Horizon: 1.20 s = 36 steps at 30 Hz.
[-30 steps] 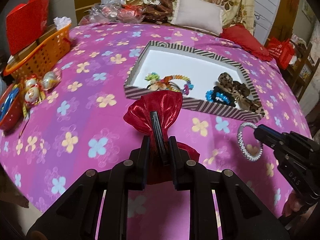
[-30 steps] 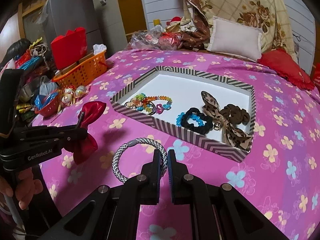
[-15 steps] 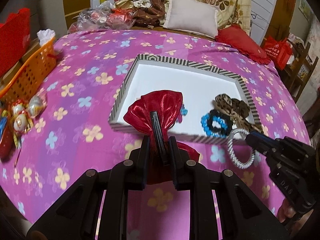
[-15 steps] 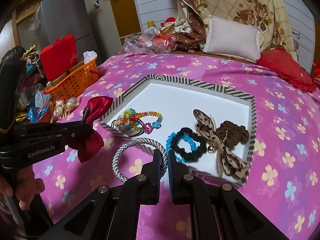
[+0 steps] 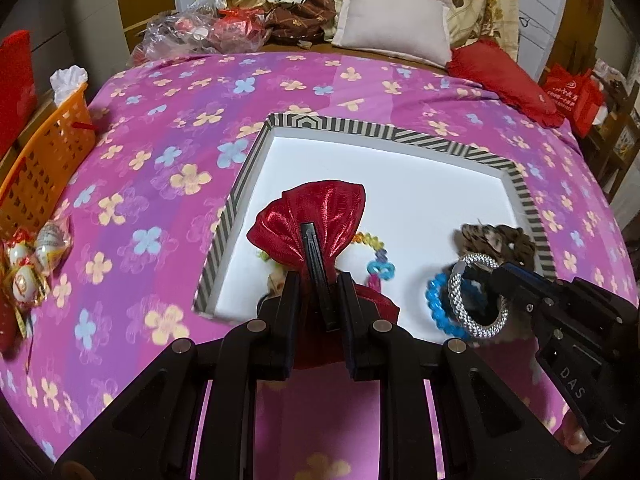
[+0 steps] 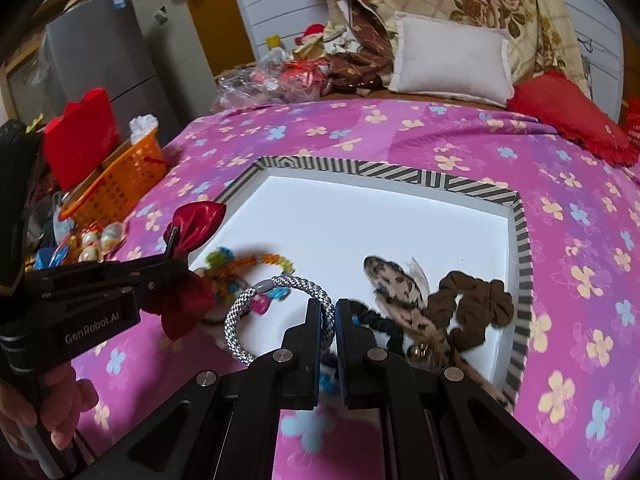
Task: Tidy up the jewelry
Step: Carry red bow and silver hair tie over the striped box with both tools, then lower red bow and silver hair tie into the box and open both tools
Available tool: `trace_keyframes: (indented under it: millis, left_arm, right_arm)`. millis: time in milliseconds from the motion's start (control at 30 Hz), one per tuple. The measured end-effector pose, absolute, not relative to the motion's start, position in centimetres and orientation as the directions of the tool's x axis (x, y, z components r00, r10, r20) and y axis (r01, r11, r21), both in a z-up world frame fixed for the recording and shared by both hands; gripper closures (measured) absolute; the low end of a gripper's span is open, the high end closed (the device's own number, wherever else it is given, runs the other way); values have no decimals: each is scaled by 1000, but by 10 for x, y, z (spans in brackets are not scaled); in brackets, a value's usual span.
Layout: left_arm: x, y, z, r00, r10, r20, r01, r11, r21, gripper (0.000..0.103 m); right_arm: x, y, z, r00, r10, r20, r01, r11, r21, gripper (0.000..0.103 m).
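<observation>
Your left tool is clenched on the black clip of a red satin bow, held above the near-left corner of the striped box, which sits on the bed w/ the pink flowered cover. Your right tool is clamped on a silver-white braided bracelet, hanging over the box's near edge. Inside the box: a multicolour bead bracelet near-left, a blue bead band w/ a black scrunchie in the middle, a leopard-print bow & a brown scrunchie near-right. Far half of the white box floor is bare. An orange basket stands at the bed's left edge.
</observation>
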<state>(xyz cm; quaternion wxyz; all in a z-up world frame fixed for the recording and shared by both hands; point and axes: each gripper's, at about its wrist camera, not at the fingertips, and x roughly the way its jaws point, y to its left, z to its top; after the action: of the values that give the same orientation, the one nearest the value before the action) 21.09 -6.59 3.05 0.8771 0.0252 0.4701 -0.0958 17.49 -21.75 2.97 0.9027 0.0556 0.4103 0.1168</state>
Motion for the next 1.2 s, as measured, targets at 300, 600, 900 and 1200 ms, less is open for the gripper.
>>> trace_keyframes:
  millis: [300, 600, 900, 1200]
  left_arm:
    - [236, -69, 8, 512, -125, -850, 168, 985, -43, 86]
    - [246, -70, -5, 497, -115, -860, 159, 986, -40, 86]
    - [250, -71, -7, 498, -112, -860, 156, 987, -38, 85]
    - [248, -72, -7, 506, -105, -856, 156, 987, -29, 79]
  right_arm:
    - [207, -212, 11, 604, 220, -766, -155, 975, 157, 97]
    - [224, -213, -3, 587, 161, -793, -133, 986, 102, 97]
    - [227, -215, -10, 575, 168, -801, -122, 985, 119, 97]
    - [227, -220, -9, 575, 181, -798, -100, 983, 151, 97]
